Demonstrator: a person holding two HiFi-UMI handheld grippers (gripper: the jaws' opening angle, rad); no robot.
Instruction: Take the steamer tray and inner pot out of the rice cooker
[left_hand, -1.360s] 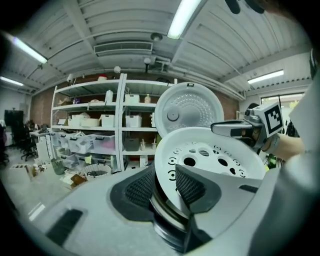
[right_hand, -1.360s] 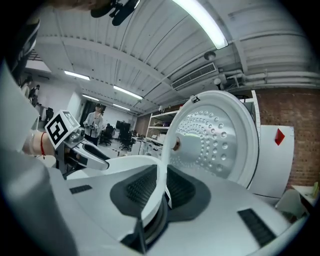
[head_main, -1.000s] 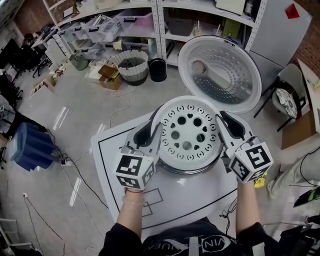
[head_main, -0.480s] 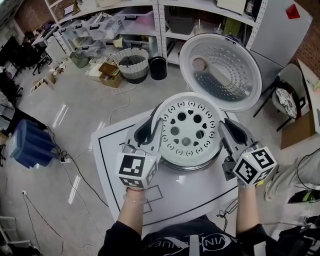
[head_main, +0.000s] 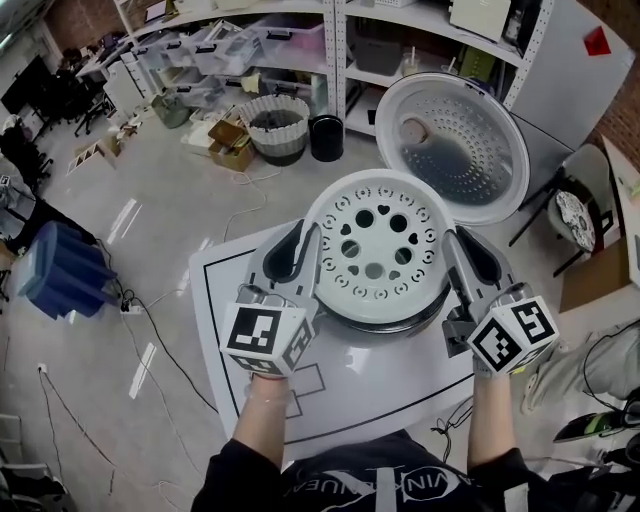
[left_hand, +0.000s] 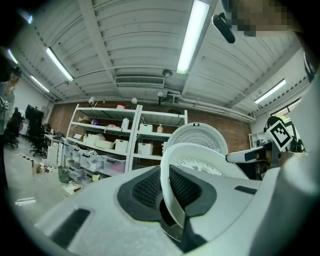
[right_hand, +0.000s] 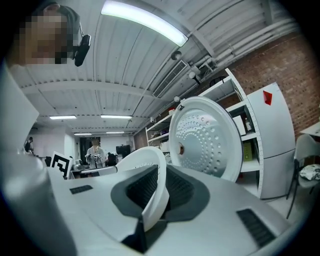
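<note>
The white perforated steamer tray (head_main: 380, 245) hangs just above the rice cooker (head_main: 385, 322), whose dark rim shows beneath it. The inner pot is hidden under the tray. My left gripper (head_main: 303, 250) is shut on the tray's left rim, and its jaws have just been closing on that rim (left_hand: 172, 170). My right gripper (head_main: 462, 255) is shut on the right rim (right_hand: 156, 185), its jaws likewise just closing. Behind the tray, the cooker's round lid (head_main: 450, 145) stands open. In the left gripper view, my left gripper (left_hand: 172, 200) pinches the rim; in the right gripper view, my right gripper (right_hand: 152, 202) does the same.
The cooker sits on a white mat (head_main: 350, 400) with black outlines. Beyond it on the floor are a ribbed basket (head_main: 278, 125), a black bin (head_main: 326, 137) and a blue crate (head_main: 60, 280). Shelving (head_main: 300, 40) lines the back and a chair (head_main: 580, 200) stands at the right.
The steamer tray has come up off the cooker and looks larger in the head view. Both grippers rose with it, closed on its rim.
</note>
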